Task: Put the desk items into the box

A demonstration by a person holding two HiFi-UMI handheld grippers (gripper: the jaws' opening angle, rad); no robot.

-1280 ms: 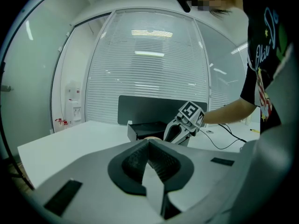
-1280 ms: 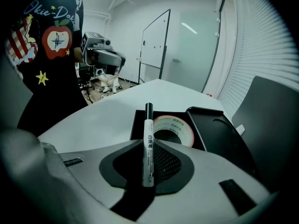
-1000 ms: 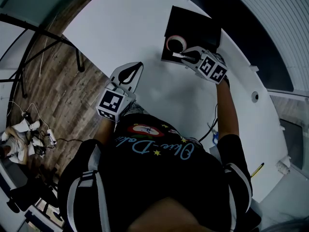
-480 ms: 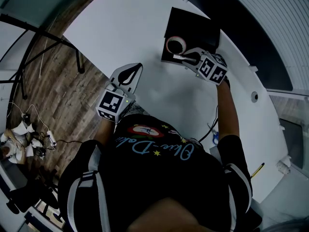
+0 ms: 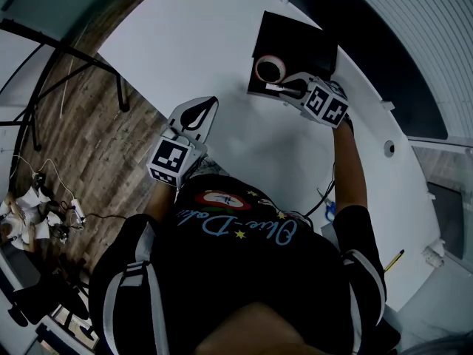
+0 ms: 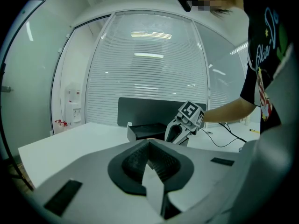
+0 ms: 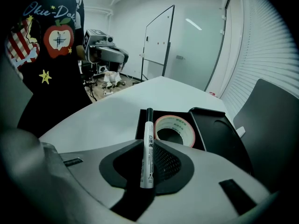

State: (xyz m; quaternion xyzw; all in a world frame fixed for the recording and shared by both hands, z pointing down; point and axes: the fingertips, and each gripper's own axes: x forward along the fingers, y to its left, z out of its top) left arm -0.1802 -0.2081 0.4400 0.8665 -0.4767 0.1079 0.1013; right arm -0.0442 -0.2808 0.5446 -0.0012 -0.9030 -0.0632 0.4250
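I logged the right gripper point(image 5: 284, 89) clamped on a marker point(image 7: 148, 148), with the marker's tip at the rim of the black box point(image 5: 295, 39). A tape roll point(image 5: 270, 69) lay inside, in the box's 7 o'clock corner. The left gripper point(image 5: 199, 113) — jaws together, nothing between them — hung over the table point(image 5: 192, 43) at 7 o'clock of the box.

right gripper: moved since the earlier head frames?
No. The right gripper, shut on a white marker pen, sits at the near edge of the black box, beside the red-rimmed tape roll, as before.
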